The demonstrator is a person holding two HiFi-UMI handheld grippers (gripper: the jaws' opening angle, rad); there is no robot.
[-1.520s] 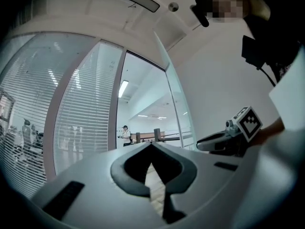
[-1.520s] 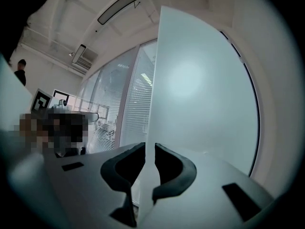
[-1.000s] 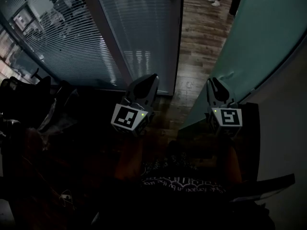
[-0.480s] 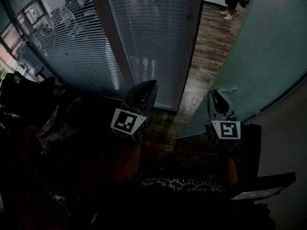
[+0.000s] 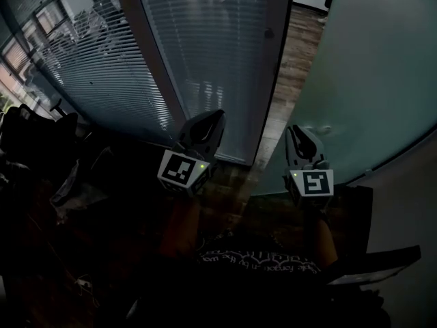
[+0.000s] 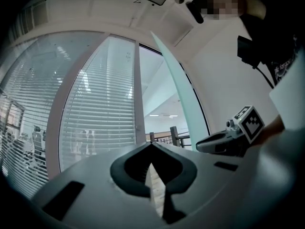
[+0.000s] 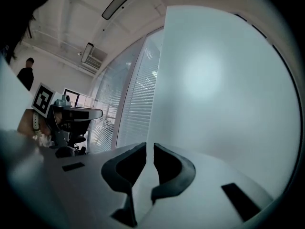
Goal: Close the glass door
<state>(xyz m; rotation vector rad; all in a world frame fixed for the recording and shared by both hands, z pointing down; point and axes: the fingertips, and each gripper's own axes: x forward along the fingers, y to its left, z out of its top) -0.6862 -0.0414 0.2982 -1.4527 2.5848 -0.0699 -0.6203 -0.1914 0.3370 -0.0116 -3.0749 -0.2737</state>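
Claws, two, before one glass door (image 5: 369,80) — left claw (image 5: 215,118) tips together, empty; right claw (image 5: 298,134) a slit apart, just closing, empty.

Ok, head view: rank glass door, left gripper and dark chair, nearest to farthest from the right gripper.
From the right gripper, its jaws just closing with nothing between them:
1. glass door, just ahead.
2. left gripper, to its left.
3. dark chair, far left.

Left: blinds (image 5: 212,53); right: glass door (image 5: 369,80).
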